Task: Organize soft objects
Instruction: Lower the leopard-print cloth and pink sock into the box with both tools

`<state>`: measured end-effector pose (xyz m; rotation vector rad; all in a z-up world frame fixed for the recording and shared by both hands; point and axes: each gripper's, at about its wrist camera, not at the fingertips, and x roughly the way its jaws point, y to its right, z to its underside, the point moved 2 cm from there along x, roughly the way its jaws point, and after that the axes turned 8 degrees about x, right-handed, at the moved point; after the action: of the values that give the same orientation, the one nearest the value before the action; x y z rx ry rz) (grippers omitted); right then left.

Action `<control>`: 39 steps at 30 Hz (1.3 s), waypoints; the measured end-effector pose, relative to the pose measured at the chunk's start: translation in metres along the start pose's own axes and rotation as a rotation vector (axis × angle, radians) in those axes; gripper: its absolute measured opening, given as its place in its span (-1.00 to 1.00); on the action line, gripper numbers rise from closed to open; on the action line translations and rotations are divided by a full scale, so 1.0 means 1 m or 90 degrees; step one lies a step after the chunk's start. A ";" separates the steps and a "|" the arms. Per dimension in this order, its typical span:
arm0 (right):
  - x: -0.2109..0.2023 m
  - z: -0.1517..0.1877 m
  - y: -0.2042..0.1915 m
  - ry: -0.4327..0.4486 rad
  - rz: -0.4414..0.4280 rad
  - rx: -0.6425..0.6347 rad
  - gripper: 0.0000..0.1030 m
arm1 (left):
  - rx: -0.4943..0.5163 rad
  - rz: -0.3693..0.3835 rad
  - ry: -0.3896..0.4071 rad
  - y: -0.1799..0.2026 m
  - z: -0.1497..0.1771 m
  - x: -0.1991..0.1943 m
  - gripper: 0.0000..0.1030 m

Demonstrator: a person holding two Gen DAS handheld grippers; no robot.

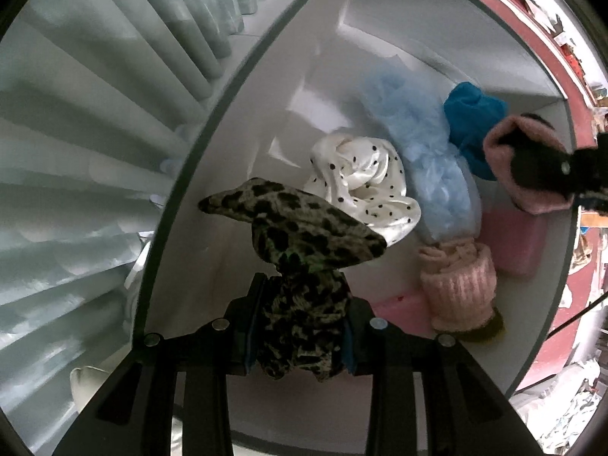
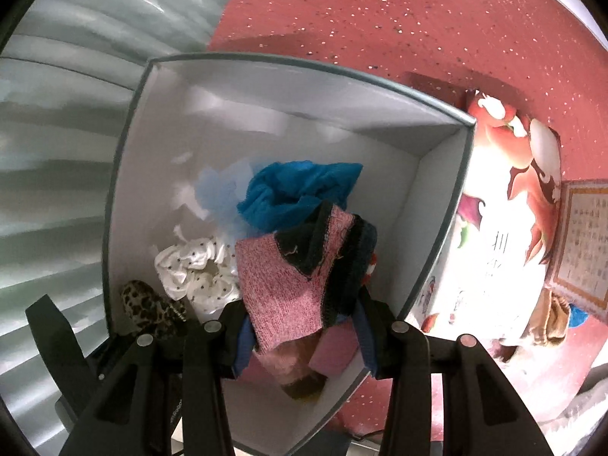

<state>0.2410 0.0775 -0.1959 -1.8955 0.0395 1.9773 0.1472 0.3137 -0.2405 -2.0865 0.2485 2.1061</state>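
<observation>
Both hand-held grippers, left (image 1: 300,326) clamping leopard cloth (image 1: 296,228), right (image 2: 304,336) pink sock (image 2: 288,288), hang inside the box's (image 2: 437,205) walls.

A white box (image 2: 437,197) with a grey rim stands on a red speckled floor (image 2: 380,19), next to a printed carton (image 2: 505,197). Inside the box lie a white dotted scrunchie (image 1: 361,182), pale blue netting (image 1: 425,152), a blue cloth (image 2: 296,190), a pink knitted piece (image 1: 459,285) and pink blocks (image 1: 516,239).
</observation>
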 end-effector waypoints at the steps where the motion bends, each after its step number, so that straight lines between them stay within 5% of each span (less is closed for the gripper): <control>1: -0.002 0.002 -0.001 0.003 -0.001 -0.002 -0.10 | -0.001 0.001 0.002 0.000 0.001 -0.002 -0.29; 11: -0.023 0.018 -0.010 0.015 -0.010 -0.045 -0.10 | 0.006 0.016 0.024 0.008 -0.007 -0.031 -0.29; 35: -0.023 0.026 -0.022 0.010 -0.011 -0.066 -0.10 | 0.014 0.020 0.021 0.026 -0.009 -0.033 -0.29; 39: -0.025 0.027 -0.023 0.009 -0.013 -0.070 -0.09 | 0.019 0.019 0.021 0.029 -0.010 -0.035 -0.07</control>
<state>0.2223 0.0999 -0.1637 -1.9697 -0.0863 1.9912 0.1509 0.2828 -0.2054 -2.1152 0.3163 2.0719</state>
